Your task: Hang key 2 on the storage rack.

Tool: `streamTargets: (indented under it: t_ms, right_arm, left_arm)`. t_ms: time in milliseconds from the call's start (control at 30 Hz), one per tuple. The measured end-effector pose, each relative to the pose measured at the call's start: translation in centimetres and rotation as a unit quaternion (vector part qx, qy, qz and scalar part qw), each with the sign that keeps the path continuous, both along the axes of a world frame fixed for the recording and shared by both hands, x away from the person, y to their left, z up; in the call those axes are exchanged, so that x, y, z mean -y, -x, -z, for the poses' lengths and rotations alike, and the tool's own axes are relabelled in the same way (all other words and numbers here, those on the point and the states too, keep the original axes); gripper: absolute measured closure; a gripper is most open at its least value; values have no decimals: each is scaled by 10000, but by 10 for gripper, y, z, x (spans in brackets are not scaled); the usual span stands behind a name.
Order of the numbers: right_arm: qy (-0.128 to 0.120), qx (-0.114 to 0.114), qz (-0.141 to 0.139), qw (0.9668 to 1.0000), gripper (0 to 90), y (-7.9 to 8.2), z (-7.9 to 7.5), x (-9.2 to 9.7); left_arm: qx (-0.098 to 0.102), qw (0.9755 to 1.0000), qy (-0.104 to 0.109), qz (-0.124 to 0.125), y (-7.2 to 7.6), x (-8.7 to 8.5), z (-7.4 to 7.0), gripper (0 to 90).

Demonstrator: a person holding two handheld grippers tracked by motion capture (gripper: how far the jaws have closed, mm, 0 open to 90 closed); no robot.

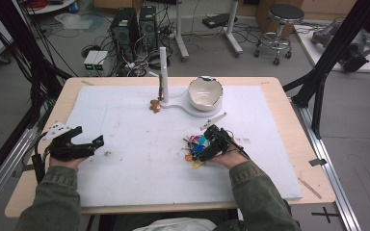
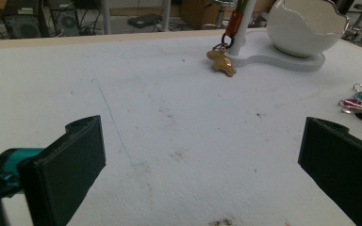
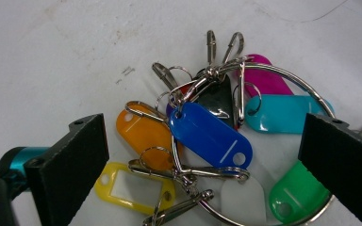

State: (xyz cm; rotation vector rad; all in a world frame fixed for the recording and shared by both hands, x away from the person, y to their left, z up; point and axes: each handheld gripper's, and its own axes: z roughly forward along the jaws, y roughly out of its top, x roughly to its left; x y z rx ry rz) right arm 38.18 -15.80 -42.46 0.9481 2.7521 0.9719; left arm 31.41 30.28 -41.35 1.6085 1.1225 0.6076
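A bunch of coloured key tags [image 3: 207, 136] on a metal ring lies on the white mat: blue, orange, yellow, cyan, magenta, green and white tags with metal clips. My right gripper [image 3: 202, 160] hovers just over the bunch, jaws wide open on either side of it; in the high view it [image 1: 203, 148] is right of centre, over the tags [image 1: 196, 143]. My left gripper [image 1: 89, 144] rests open at the mat's left edge, with bare mat between its jaws [image 2: 198, 160]. A brown charm [image 1: 155, 106] hangs from a white stand [image 1: 163, 72].
A white broken-egg-shaped bowl [image 1: 204, 91] sits on the stand's base at the back centre. A small white strip [image 1: 214, 121] lies behind the tags. The white mat [image 1: 139, 159] covers most of the wooden table [image 1: 289, 125]. Computers, cables and a stool stand on the floor beyond.
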Motion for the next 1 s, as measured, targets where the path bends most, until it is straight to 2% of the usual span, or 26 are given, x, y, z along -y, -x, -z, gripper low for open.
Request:
streamTargets:
  t_ms: [300, 333, 467, 600, 700, 833, 867, 1000]
  right_arm:
    - [192, -140, -157, 9996, 65, -3, 4, -5]
    - [213, -155, -108, 9996, 80, -2, 4, -5]
    - [183, -223, -227, 9993, 217, -2, 4, -6]
    - [288, -177, -156, 9993, 295, -4, 4, -7]
    - [198, -77, -252, 9995, 385, -3, 3, -7]
    - [119, -67, -343, 9993, 615, -3, -1, -6]
    - [98, -123, -370, 9992, 691, -3, -2, -6]
    - [88, -109, -514, 9986, 849, -2, -3, -7]
  left_arm:
    - [9, 10000, 7, 4, 0, 0, 0, 17]
    - [8, 10000, 3, 8, 0, 0, 0, 17]
    - [5, 10000, -4, 19, 0, 1, 0, 16]
    - [3, 10000, -9, 15, 0, 1, 0, 17]
    - [-3, 10000, -13, 19, 0, 1, 0, 17]
    - [-4, 10000, -14, 21, 0, 1, 0, 17]
    - [-4, 10000, -12, 22, 0, 1, 0, 17]
    - [-6, 10000, -12, 23, 0, 1, 0, 17]
